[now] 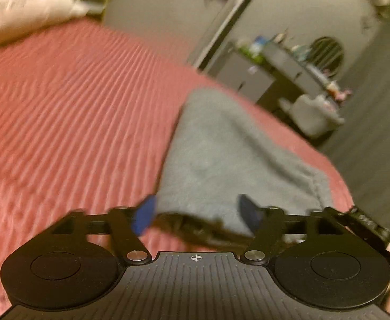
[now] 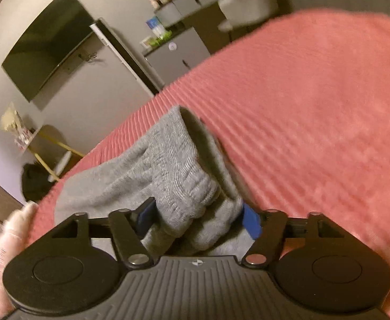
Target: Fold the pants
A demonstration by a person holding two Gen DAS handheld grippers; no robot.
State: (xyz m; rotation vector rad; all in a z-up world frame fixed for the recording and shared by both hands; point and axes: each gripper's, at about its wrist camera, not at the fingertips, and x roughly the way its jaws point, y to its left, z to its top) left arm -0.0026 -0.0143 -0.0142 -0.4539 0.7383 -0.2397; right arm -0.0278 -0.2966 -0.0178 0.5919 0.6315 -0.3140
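Grey knit pants (image 1: 229, 149) lie folded on a pink ribbed bedspread (image 1: 75, 112). In the left wrist view my left gripper (image 1: 197, 216) is open, its blue pads (image 1: 144, 217) on either side of the near edge of the pants. In the right wrist view the pants (image 2: 168, 170) bunch up with the ribbed waistband toward me. My right gripper (image 2: 199, 220) is open wide, and thick folds of the grey cloth sit between its blue pads (image 2: 252, 222). The view is blurred by motion.
A white pillow (image 1: 16, 10) lies at the bed's far left. Beyond the bed stand a grey cabinet (image 2: 176, 53) with bottles, a wall-mounted TV (image 2: 48, 42), a white chair (image 1: 312, 114) and a small side table (image 2: 45, 144). The bedspread (image 2: 315, 106) stretches to the right.
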